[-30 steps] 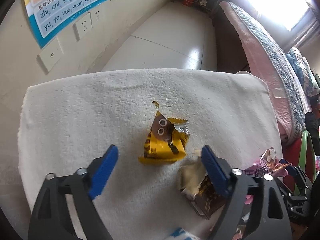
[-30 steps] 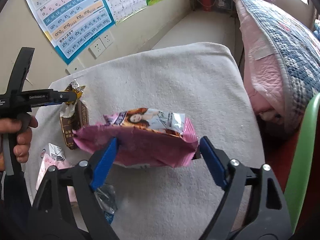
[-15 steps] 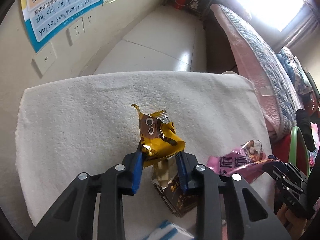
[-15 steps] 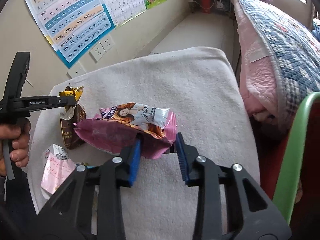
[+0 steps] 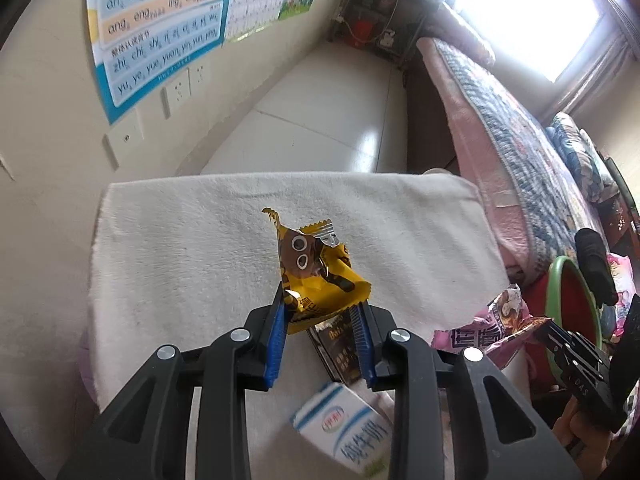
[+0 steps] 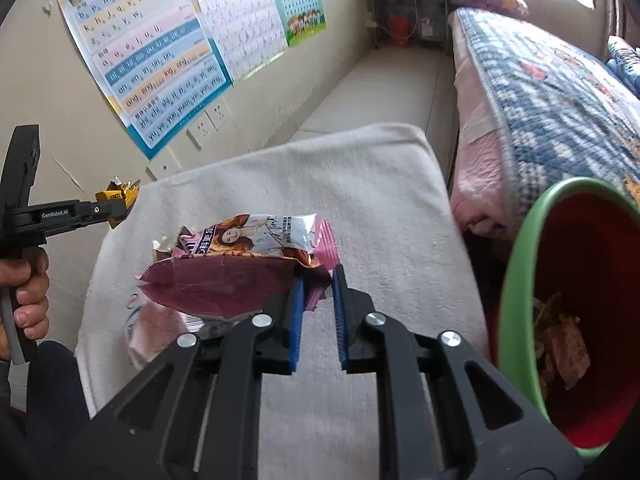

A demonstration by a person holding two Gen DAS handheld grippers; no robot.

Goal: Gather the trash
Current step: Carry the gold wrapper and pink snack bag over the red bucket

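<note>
We see a yellow wrapper [image 5: 316,276] printed with a brown googly-eyed face, and a pink bag [image 6: 240,268] with a silvery end. Our black grippers carry blue pads [image 5: 277,344], the bin [image 6: 516,304] is green-rimmed and red inside, and the towel [image 5: 180,248] is white.

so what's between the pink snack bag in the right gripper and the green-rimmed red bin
In the right wrist view, only bare white towel lies between the pink snack bag and the green-rimmed red bin; no other trash sits there.

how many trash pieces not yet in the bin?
5 visible: yellow wrapper in the left gripper, pink bag in the right gripper; brown wrapper, milk carton and pale pink packet on the towel. More may be hidden.
</note>
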